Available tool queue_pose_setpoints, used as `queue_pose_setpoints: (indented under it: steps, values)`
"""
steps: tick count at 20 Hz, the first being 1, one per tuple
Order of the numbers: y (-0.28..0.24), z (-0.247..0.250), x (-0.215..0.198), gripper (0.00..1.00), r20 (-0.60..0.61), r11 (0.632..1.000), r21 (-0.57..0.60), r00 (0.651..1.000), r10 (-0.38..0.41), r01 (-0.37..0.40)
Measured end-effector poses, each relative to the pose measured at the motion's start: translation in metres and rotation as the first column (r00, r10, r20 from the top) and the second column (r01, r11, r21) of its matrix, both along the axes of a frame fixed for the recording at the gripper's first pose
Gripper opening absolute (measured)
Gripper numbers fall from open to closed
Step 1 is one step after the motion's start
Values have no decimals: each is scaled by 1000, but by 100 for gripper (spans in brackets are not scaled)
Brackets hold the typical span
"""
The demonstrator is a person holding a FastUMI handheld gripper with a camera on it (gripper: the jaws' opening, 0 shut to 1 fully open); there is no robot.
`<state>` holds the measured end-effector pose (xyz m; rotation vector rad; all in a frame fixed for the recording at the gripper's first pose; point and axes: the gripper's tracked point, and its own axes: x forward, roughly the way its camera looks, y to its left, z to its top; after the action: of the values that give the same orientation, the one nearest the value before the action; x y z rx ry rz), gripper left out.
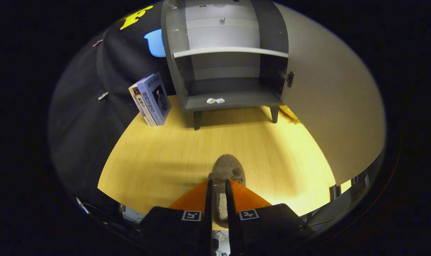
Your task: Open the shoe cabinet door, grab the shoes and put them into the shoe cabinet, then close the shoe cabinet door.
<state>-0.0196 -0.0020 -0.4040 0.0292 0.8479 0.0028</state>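
Pale wood-grain tabletop (158, 156) runs from the gripper out to a dark cabinet (176, 71) standing on short legs at the far side, with black cloth behind it. Its door (329, 106) is swung wide open on the right, so the first step of the task looks done. Inside, a shelf (229, 52) splits the space in two, and two small white bits (215, 101) lie on the bottom board near its front edge. Two books (152, 99) lean just left of the cabinet.

Between the fingers (206, 199) sits a brown fuzzy shoe (226, 170), its toe pointing ahead toward the cabinet and its rear part lying in the narrow gap. The gripper (218, 185) is closed around the shoe's sides and both fingers appear to press on it. Whether the shoe is lifted or resting on the table I cannot tell.

By its looks, the shoe is light and soft, with a plush upper that will give under pressure and could sag or twist at the toe when carried. A hold across the firmer middle or heel, near the sole, should serve best. Its fuzzy surface is unlikely to slip. The lower compartment lies straight ahead, well apart from the shoe.
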Motion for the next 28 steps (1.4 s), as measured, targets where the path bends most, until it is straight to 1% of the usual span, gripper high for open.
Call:
queue_pose_setpoints:
  steps: [7, 11, 13, 14, 15, 20, 25, 28]
  values:
    - [3, -71, -14, 23, -135, 1000, 9, 991, 8, -7]
    - [4, -93, -10, 23, -150, 1000, 0, 989, 10, -10]
    - [4, -104, -9, 27, -157, 1000, 1, 988, 11, -11]
    - [4, -109, -8, 28, -161, 1000, -1, 987, 16, -16]
    - [4, -113, -7, 28, -157, 1000, -1, 987, 23, -24]
    - [3, -120, 17, 27, -49, 999, -16, 998, 37, -38]
    - [1, -125, 36, 28, 16, 999, -31, 999, 34, -33]
    - [-2, -125, 49, 27, 78, 999, -27, 997, 20, -18]
